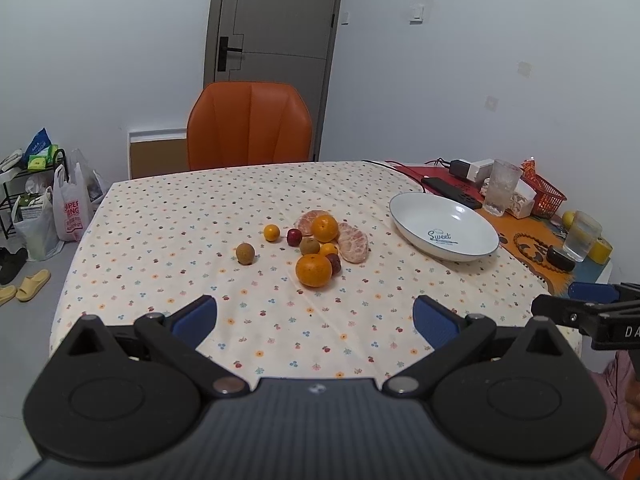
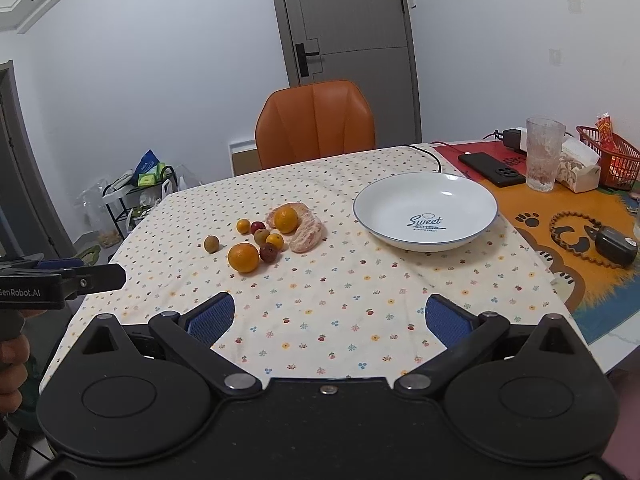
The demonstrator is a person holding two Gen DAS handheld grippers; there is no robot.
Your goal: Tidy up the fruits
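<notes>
A cluster of fruit lies mid-table on the flowered cloth: a large orange (image 1: pixel 314 270) (image 2: pixel 243 257), a second orange (image 1: pixel 325 228) (image 2: pixel 286 219), peeled mandarin halves (image 1: pixel 353 242) (image 2: pixel 306 235), small kumquats, dark red fruits and a brown longan (image 1: pixel 245 253) (image 2: pixel 211 244) apart on the left. An empty white plate (image 1: pixel 442 240) (image 2: pixel 460 236) marked "Sweet" sits to the right. My left gripper (image 1: pixel 315 316) is open and empty, near the table's front edge. My right gripper (image 2: pixel 330 316) is open and empty, also short of the fruit.
An orange chair (image 1: pixel 250 126) (image 2: pixel 316 122) stands behind the table. At the right are a frosted glass (image 2: pixel 543 154), a phone (image 2: pixel 494 169), a red basket (image 2: pixel 610 156), a tissue pack and a dark case (image 2: pixel 616 246). Bags and a rack stand on the floor left (image 1: pixel 48 200).
</notes>
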